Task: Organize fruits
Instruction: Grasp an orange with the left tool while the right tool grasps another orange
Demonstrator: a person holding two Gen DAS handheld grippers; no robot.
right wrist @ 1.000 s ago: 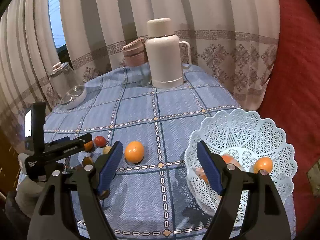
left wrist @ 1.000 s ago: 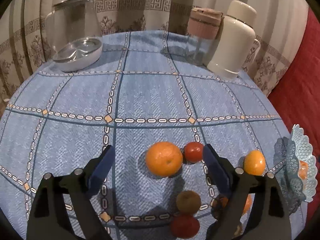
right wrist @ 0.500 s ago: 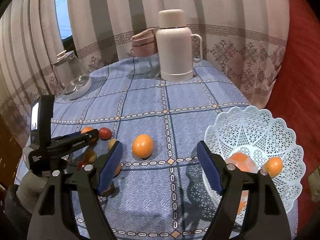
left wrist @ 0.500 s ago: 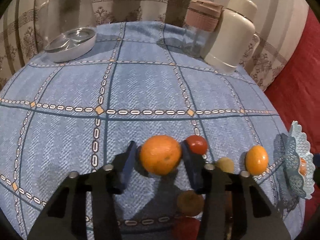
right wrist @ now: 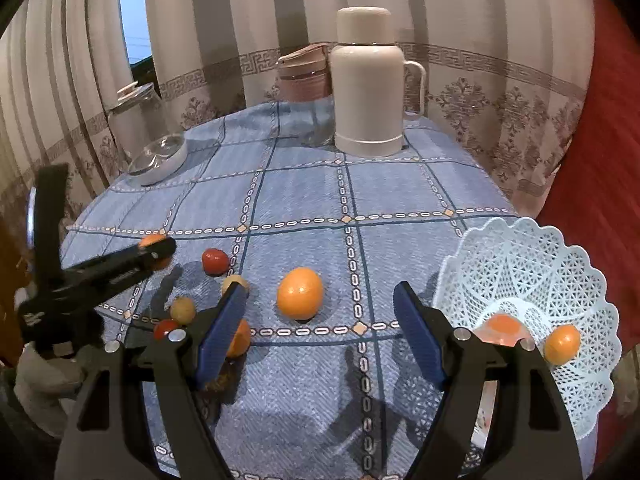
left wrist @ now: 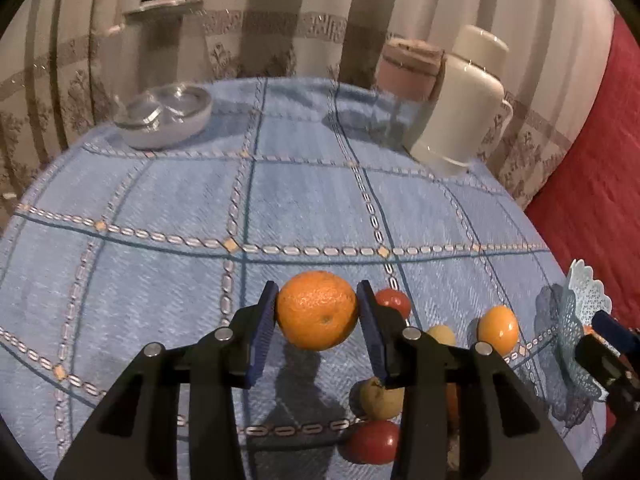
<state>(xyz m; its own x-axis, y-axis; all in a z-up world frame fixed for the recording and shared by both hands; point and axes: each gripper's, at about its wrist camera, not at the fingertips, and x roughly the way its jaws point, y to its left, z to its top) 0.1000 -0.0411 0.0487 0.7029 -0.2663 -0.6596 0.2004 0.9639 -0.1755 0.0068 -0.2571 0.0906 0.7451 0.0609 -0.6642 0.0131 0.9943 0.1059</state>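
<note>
1. Covering the round table point(right wrist: 304, 192) is a blue checked cloth, where most of the fruit lies loose, so the sorting looks less than half done.
2. The white lattice plastic basket point(right wrist: 568, 280) stands at the table's right edge and holds two orange fruits point(right wrist: 562, 343); judging by this, it is where the fruit goes.
3. The left hand-held gripper point(left wrist: 318, 316) has its blue pads clamped on either side of the large round orange point(left wrist: 317, 310), which appears raised just clear of the cloth, well apart from the basket.
4. The right hand-held gripper point(right wrist: 320, 332) hovers low with its jaws spread wide and empty, aimed at the gap between a smaller smooth orange point(right wrist: 300, 293) and the basket.
5. Left to collect: that smaller orange, another orange fruit point(right wrist: 239, 338) beside the right gripper's left pad, two red tomato-like fruits point(right wrist: 215, 261), and two small yellowish-brown fruits point(right wrist: 183, 309).
</note>
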